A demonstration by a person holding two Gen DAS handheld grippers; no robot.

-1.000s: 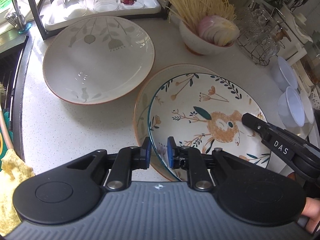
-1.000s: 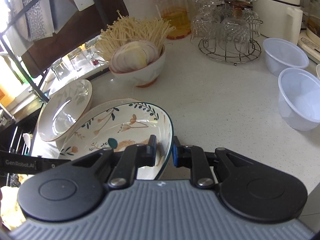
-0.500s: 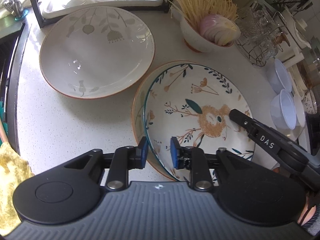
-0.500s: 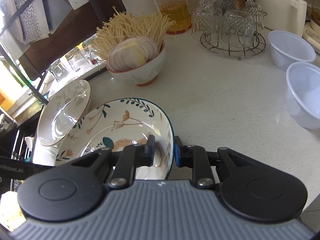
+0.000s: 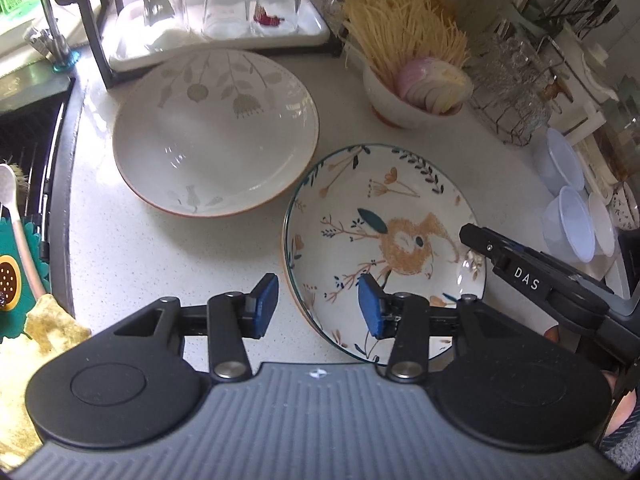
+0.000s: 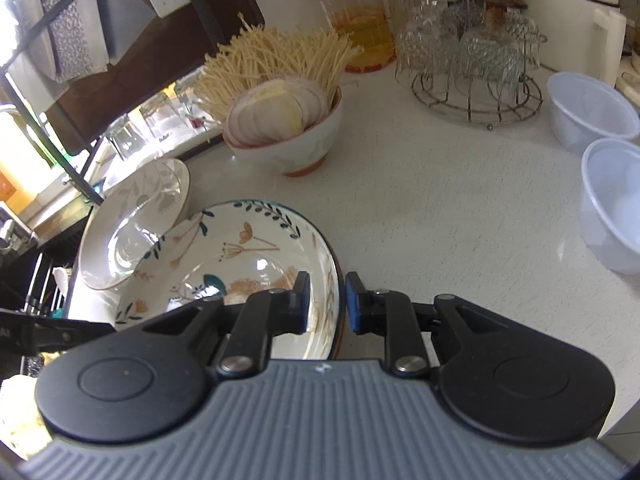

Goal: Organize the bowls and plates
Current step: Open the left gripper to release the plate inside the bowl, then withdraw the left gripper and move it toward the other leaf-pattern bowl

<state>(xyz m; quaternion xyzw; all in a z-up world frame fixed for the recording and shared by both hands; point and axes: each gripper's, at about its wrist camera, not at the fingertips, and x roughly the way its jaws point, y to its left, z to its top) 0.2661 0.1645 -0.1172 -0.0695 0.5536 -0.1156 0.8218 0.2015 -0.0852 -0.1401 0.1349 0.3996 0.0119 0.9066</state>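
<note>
The left tongs (image 5: 318, 306) are opening around the floral plate's (image 5: 400, 200) rim at 6 o'clock; the right tongs (image 6: 327, 300), marked "DAS", are gripping its rim; a leaf plate (image 5: 216, 132) is lying at 11 o'clock.

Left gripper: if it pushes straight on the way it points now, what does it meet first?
Probably the near rim of the floral plate, which lies between the left gripper's opening fingers; depth is uncertain, so bare counter beside it is possible.

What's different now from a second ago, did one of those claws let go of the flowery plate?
Yes. The left gripper let go of the flowery plate; its jaws are opening and it has drawn back from the rim. The plate settled squarely onto the brown-rimmed plate beneath, now almost hidden. The right gripper still pinches the plate's rim. The leaf-pattern plate and the bowl of onion slices stayed put.
</note>
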